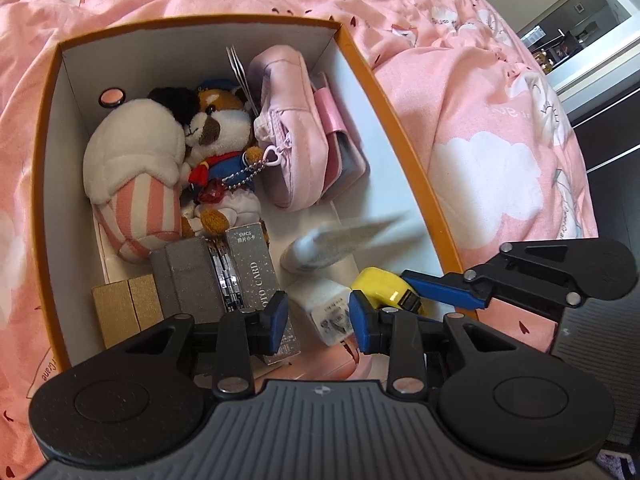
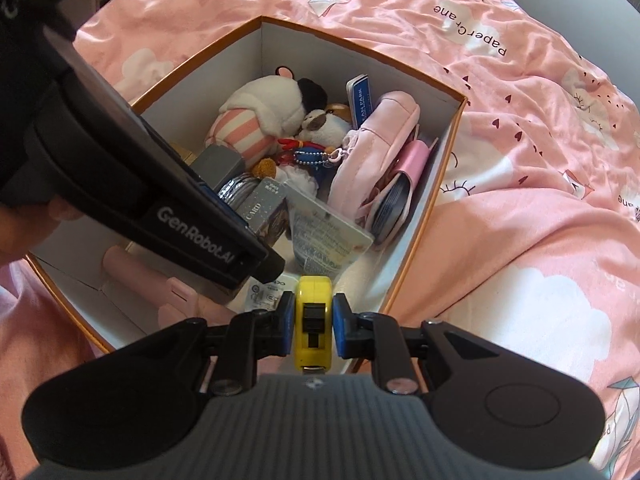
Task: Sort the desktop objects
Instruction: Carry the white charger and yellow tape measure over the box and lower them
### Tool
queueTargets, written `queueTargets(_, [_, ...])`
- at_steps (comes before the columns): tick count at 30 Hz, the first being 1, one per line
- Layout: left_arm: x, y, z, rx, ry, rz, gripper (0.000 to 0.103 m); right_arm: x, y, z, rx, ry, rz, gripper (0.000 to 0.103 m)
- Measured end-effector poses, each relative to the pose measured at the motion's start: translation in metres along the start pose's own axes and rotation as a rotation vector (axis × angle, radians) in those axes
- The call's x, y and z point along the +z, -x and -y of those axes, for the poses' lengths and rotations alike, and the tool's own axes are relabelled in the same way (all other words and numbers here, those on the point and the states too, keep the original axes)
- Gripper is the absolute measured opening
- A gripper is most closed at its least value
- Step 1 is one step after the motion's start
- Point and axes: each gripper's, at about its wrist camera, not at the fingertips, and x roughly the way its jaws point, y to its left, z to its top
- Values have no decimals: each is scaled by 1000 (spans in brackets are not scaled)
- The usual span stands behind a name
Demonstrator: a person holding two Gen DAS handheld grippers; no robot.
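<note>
An orange box with white inner walls (image 1: 348, 80) (image 2: 448, 152) sits on a pink bed and holds plush toys (image 1: 160, 160) (image 2: 272, 120), a pink pouch (image 1: 288, 120) (image 2: 372, 148), card boxes (image 1: 252, 264) and a white charger (image 1: 332, 316). My right gripper (image 2: 310, 326) is shut on a yellow tape measure (image 2: 313, 320) above the box's near corner; the tape measure also shows in the left wrist view (image 1: 384, 284). My left gripper (image 1: 319, 322) is open and empty above the box. A blurred flat packet (image 1: 340, 240) (image 2: 324, 236) lies tilted in the box.
Pink patterned bedding (image 1: 500, 140) (image 2: 540, 160) surrounds the box. A pink cylinder (image 2: 140, 276) lies at the box's near end. Gold boxes (image 1: 128, 308) sit in the box's near-left corner. Dark furniture and a doorway (image 1: 580, 40) lie past the bed.
</note>
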Motion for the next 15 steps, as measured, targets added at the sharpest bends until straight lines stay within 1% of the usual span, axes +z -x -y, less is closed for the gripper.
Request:
queueTargets(3, [-2, 15, -2, -19, -13, 33, 38, 2, -2, -1, -18, 12, -11, 20])
queueTargets(6, [-5, 31, -5, -16, -18, 69, 38, 7, -5, -3, -32, 16, -25, 20])
queueTargets(10, [-12, 48, -11, 5, -28, 102, 38, 12, -7, -6, -65, 29, -43, 21])
queueTargets(15, [-21, 57, -15, 62, -45, 129, 38, 16, -9, -8, -78, 20, -56, 21])
